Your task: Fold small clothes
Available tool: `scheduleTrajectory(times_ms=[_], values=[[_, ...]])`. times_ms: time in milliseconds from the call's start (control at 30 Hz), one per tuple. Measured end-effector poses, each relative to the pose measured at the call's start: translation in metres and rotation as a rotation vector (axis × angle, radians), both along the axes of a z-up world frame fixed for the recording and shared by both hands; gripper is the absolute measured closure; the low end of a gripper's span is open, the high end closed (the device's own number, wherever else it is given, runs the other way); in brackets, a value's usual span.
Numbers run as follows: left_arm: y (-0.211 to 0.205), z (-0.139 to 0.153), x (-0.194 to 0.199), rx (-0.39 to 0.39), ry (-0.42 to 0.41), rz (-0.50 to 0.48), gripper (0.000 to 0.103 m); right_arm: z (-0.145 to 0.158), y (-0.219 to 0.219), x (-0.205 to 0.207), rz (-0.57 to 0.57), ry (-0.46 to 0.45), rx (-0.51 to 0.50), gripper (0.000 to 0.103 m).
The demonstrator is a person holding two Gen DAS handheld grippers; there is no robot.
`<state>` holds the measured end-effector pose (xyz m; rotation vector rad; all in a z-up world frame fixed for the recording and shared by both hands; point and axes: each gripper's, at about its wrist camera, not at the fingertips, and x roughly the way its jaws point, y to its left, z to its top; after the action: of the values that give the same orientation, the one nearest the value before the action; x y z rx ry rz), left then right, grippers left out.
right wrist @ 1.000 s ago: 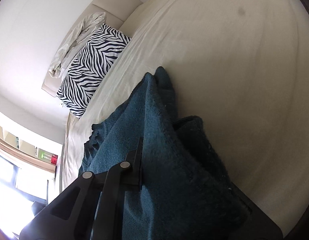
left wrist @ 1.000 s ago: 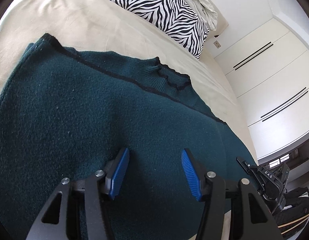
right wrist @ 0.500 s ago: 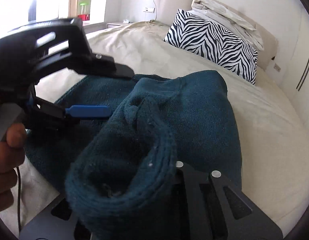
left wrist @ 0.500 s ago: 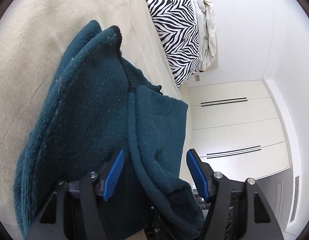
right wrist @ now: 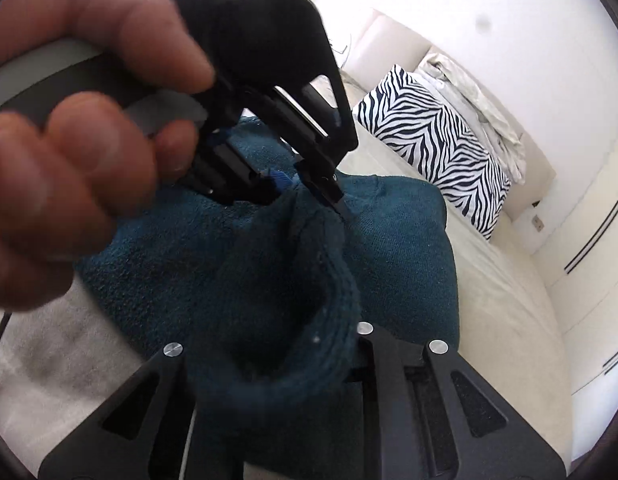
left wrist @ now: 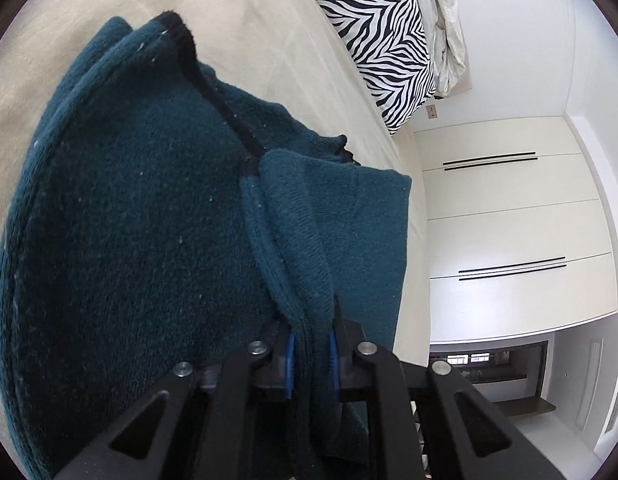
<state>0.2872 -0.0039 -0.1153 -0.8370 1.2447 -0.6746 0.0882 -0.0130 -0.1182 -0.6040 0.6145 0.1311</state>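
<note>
Your left tongs [left wrist: 311,354] are clenched on a thick fold of the teal sweater [left wrist: 141,248] over the bed [left wrist: 269,32], your right tongs [right wrist: 269,344] grip its bunched edge, zebra pillow [right wrist: 433,140] at two o'clock.

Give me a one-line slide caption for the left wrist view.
Left gripper clamps a fold of the teal sweater above the beige bed.

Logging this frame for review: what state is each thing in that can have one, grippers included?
Left gripper: shut on the sweater's folded edge.
Right gripper: wrapped in the sweater, fingers hidden, state unclear.
Teal sweater: bunched, partly lifted off the bed, not folded flat.
Zebra pillow: lying at the head of the bed.
Wardrobe doors: shut.
</note>
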Motion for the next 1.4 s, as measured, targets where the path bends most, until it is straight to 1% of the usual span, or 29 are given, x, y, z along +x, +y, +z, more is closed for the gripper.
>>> scheduleTrajectory(times_ms=[167,200,233,367,467,600,700,733,767,833,967,1000,1067,1167,1200,1233,1267,1333,1367,1400], values=[[0.001,0.002,0.002,0.028,-0.01,-0.019,0.09,-0.015,0.014,-0.031,0.105,-0.074,-0.196,0.088],[0.002,0.005,0.002,0.033,-0.016,-0.025,0.09,-0.016,0.016,-0.035,0.12,-0.088,-0.217,0.088],[0.004,0.009,0.003,0.038,-0.025,-0.031,0.09,-0.015,0.018,-0.039,0.131,-0.102,-0.231,0.09],[0.016,0.027,0.008,0.076,-0.072,-0.062,0.09,-0.012,0.029,-0.055,0.187,-0.131,-0.254,0.091],[0.028,0.037,0.012,0.115,-0.102,-0.068,0.09,-0.008,0.042,-0.053,0.224,-0.125,-0.255,0.091],[0.046,0.041,0.016,0.158,-0.117,-0.064,0.09,-0.003,0.058,-0.05,0.268,-0.119,-0.236,0.092],[0.062,0.037,0.016,0.18,-0.106,-0.053,0.09,-0.002,0.071,-0.05,0.292,-0.104,-0.219,0.092],[0.067,0.035,0.016,0.185,-0.101,-0.048,0.09,-0.002,0.066,-0.042,0.3,-0.099,-0.213,0.092],[0.072,0.032,0.016,0.187,-0.097,-0.043,0.09,-0.002,0.068,-0.042,0.309,-0.091,-0.207,0.092],[0.079,0.027,0.016,0.188,-0.09,-0.038,0.09,-0.006,0.07,-0.05,0.327,-0.083,-0.206,0.092],[0.08,0.017,0.019,0.195,-0.08,-0.037,0.09,-0.013,0.067,-0.034,0.342,-0.045,-0.196,0.092],[0.081,0.015,0.018,0.198,-0.077,-0.035,0.09,-0.015,0.067,-0.023,0.343,-0.037,-0.199,0.092],[0.08,0.011,0.019,0.19,-0.07,-0.024,0.089,-0.017,0.063,-0.021,0.342,-0.029,-0.2,0.092],[0.085,0.011,0.017,0.172,-0.065,0.008,0.082,-0.018,0.067,-0.017,0.352,-0.021,-0.192,0.089],[0.088,0.013,0.016,0.178,-0.07,0.018,0.08,-0.018,0.069,-0.016,0.354,-0.023,-0.188,0.089],[0.091,0.016,0.014,0.188,-0.078,0.026,0.078,-0.02,0.08,-0.031,0.353,-0.018,-0.18,0.089],[0.094,0.021,0.012,0.2,-0.091,0.031,0.078,-0.016,0.083,-0.031,0.354,-0.01,-0.165,0.089],[0.099,0.033,0.007,0.26,-0.132,0.045,0.073,-0.011,0.077,-0.038,0.365,0.015,-0.112,0.089],[0.101,0.04,0.004,0.298,-0.155,0.057,0.067,-0.008,0.07,-0.042,0.373,0.037,-0.079,0.089],[0.103,0.046,0.001,0.319,-0.176,0.074,0.066,-0.002,0.068,-0.052,0.373,0.057,-0.046,0.089]])
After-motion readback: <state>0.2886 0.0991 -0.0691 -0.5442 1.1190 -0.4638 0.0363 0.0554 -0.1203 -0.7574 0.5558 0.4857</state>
